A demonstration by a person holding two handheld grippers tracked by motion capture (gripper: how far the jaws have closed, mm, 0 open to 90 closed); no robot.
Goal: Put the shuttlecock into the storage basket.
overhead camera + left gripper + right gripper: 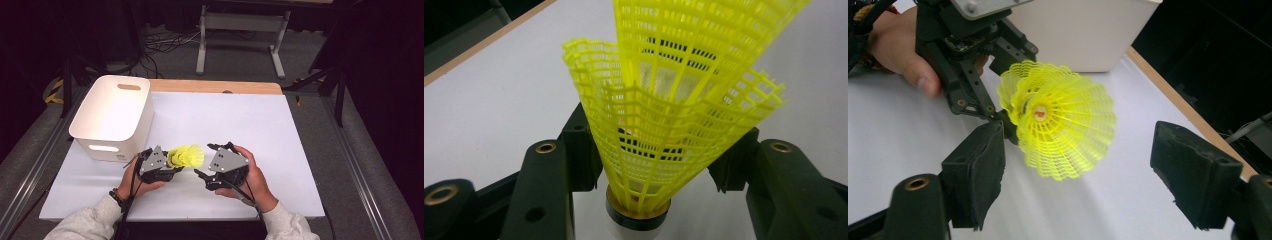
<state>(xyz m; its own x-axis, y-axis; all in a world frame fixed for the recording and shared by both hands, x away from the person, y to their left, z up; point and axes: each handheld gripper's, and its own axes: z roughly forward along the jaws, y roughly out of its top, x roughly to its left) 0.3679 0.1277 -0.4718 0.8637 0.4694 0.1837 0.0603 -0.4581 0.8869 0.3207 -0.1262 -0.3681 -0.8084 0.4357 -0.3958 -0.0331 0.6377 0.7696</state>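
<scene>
**Stacked shuttlecocks held by the left tool, right tool let go**

The yellow shuttlecocks (186,156), two plastic-mesh skirts nested one inside the other, sit just above the counter (240,125) near its front edge, at about 7 o'clock from its middle. In the left gripper view the inner skirt (704,65) rises out of the outer one (649,145), with the dark-banded cork base at the bottom between the jaws. The left tool (172,164) has the stack: its jaws stand partly closed, pressing the lower skirt from both sides, so the open mouths point toward 3 o'clock in the high view.

The right tool (206,160) faces those mouths from the 3 o'clock side. In the right gripper view its two pads stand wide apart with the skirts (1063,120) between and beyond them, touching neither; it grips nothing.

I judge the step in hand to be the end of fitting one shuttlecock into the other: the nesting looks done and the right tool is free.

The white bin (114,116) stands at 11 o'clock from the stack, close beside the left hand (131,181). The next move probably calls for the left tool to carry the stack over the bin's rim and open there. It needs a light, steady squeeze, since the mesh bends easily and the inner piece could slip out if tipped mouth-down.
</scene>
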